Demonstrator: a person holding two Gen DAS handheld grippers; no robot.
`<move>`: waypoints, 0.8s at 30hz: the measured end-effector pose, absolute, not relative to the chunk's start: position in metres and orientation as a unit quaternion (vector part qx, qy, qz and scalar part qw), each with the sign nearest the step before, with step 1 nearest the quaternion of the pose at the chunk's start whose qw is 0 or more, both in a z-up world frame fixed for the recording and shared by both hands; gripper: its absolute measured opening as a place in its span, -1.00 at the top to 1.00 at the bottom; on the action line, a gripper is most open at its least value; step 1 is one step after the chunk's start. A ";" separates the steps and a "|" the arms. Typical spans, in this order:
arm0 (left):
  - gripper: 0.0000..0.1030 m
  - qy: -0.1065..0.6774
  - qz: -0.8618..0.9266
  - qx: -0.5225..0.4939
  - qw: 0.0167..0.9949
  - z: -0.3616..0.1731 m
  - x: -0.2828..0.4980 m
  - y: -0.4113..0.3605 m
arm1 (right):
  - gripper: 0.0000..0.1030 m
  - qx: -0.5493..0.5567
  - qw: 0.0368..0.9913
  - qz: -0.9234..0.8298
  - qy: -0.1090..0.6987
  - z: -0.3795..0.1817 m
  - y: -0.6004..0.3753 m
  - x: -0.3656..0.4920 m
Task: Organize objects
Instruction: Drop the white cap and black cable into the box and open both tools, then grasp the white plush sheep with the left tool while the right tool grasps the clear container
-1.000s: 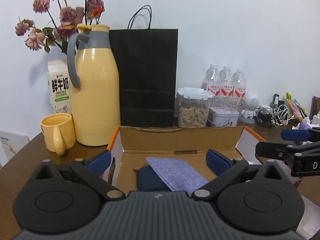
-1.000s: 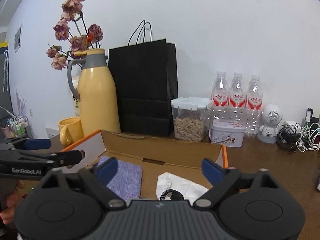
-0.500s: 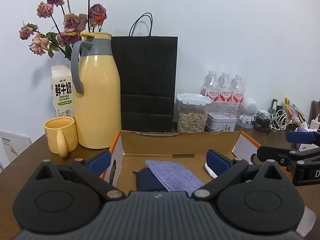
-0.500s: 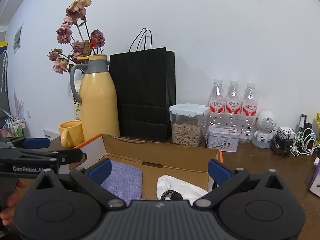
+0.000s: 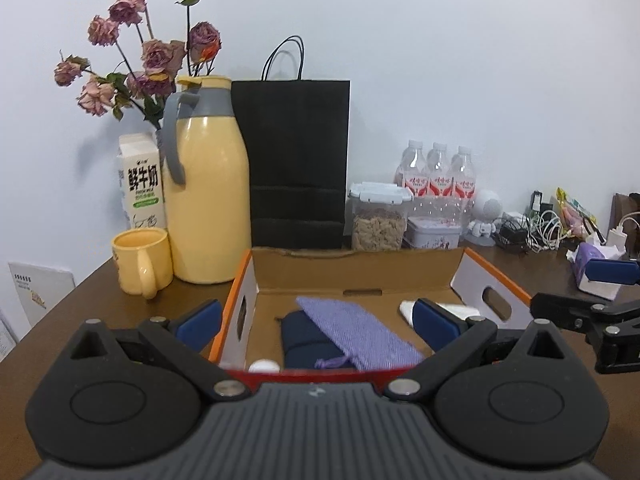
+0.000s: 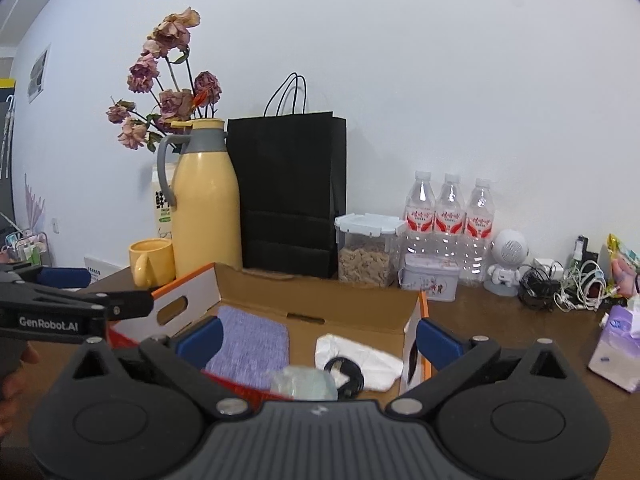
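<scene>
An open cardboard box (image 5: pixel 360 268) with orange edges sits on the brown table; it also shows in the right wrist view (image 6: pixel 320 300). Inside lie a purple woven pouch (image 5: pixel 356 330), a dark blue pouch (image 5: pixel 300 340) and a small white round thing (image 5: pixel 264 366). The right wrist view shows the purple pouch (image 6: pixel 252 344), a white cloth (image 6: pixel 360 356), a black cable (image 6: pixel 346 374) and a clear plastic item (image 6: pixel 304 382). My left gripper (image 5: pixel 316 322) is open and empty above the box's near edge. My right gripper (image 6: pixel 318 340) is open and empty over the box.
Behind the box stand a yellow thermos (image 5: pixel 206 200), a yellow mug (image 5: pixel 140 260), a milk carton (image 5: pixel 140 184), dried roses (image 5: pixel 140 60), a black paper bag (image 5: pixel 296 160), a snack jar (image 5: pixel 378 216), a tin (image 5: pixel 432 232) and water bottles (image 5: pixel 438 176). Cables (image 6: pixel 560 284) and a tissue pack (image 6: pixel 616 344) lie right.
Both grippers have pulled back and risen, so the box looks smaller and more of its near edge and contents shows. Both stay open and empty.
</scene>
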State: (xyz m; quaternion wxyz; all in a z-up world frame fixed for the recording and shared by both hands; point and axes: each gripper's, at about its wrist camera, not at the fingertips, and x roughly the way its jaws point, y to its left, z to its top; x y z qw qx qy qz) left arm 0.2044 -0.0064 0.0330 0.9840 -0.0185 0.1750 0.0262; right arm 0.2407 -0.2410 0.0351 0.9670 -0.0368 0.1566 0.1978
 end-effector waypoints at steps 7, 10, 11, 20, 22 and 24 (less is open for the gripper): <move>-1.00 0.210 0.029 -0.023 0.977 0.020 0.178 0.000 | -1.00 -0.037 0.963 0.189 0.186 0.017 -0.248 0.210; -1.00 0.222 0.030 -0.026 0.974 0.014 0.166 0.002 | -1.00 -0.040 0.960 0.187 0.203 0.006 -0.249 0.199; -1.00 0.227 0.031 -0.026 0.973 0.011 0.163 0.003 | -1.00 -0.041 0.959 0.185 0.209 0.003 -0.249 0.195; -1.00 0.261 0.026 -0.031 0.965 -0.005 0.142 0.002 | -1.00 -0.043 0.951 0.177 0.251 -0.024 -0.252 0.179; -1.00 0.267 0.022 -0.033 0.963 -0.008 0.141 0.000 | -1.00 -0.045 0.949 0.178 0.256 -0.027 -0.250 0.177; -1.00 0.272 0.017 -0.033 0.962 -0.010 0.142 -0.003 | -1.00 -0.045 0.949 0.174 0.259 -0.028 -0.247 0.179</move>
